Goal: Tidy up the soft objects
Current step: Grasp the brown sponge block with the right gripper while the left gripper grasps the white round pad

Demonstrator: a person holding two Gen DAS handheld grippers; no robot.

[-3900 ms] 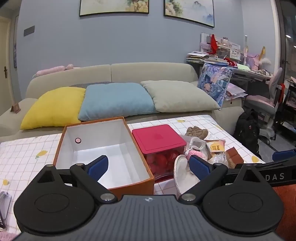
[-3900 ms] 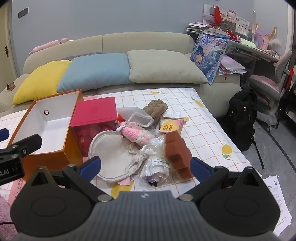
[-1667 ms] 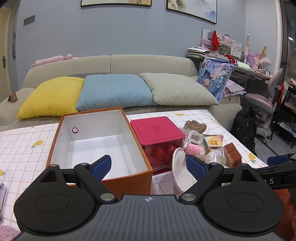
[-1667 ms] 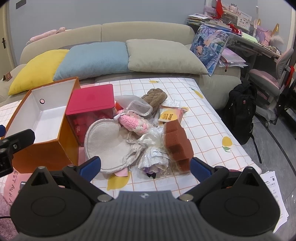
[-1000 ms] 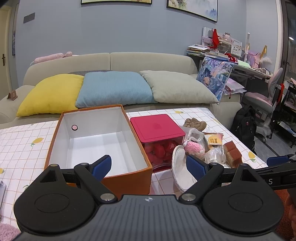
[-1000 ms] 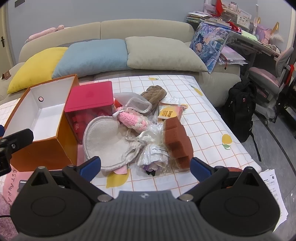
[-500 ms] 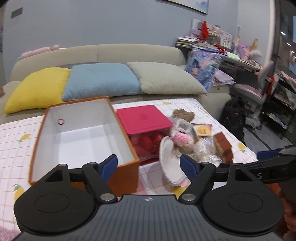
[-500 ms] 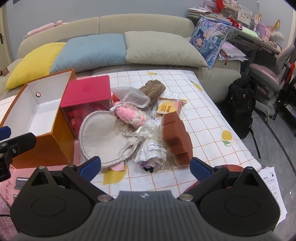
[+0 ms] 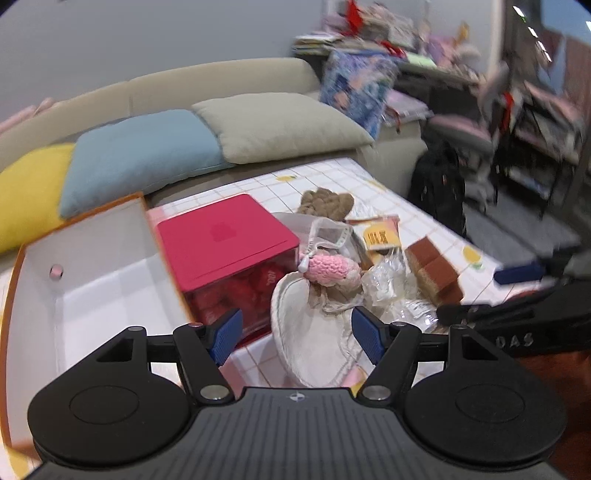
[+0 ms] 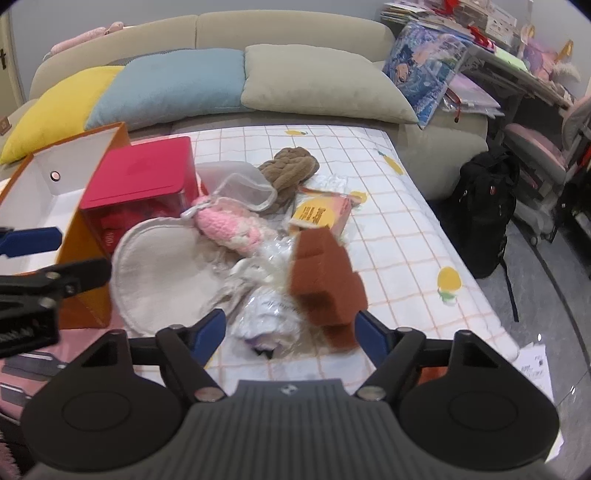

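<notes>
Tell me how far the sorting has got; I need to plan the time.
Nothing looks sorted yet: the orange box is empty. Both grippers, left and right, have just been closing, nothing between the jaws. Left: the cream pad, pink knit toy, brown sponge, brown plush.

Beige sofa (image 10: pixel 295 26), yellow, blue, grey cushions; blue-grey wall; cluttered desk (image 10: pixel 517 62) right; black backpack (image 10: pixel 484 206) on floor.

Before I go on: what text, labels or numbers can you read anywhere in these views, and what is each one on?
"DAS": end of a longer marking on the right gripper's black arm, left wrist view.
"100": reads about so, inside the red-lidded box.
Yellow label on the pink packet: print too blurred to read.
Clear plastic bag: small print, unreadable.
Floor papers: too small.
</notes>
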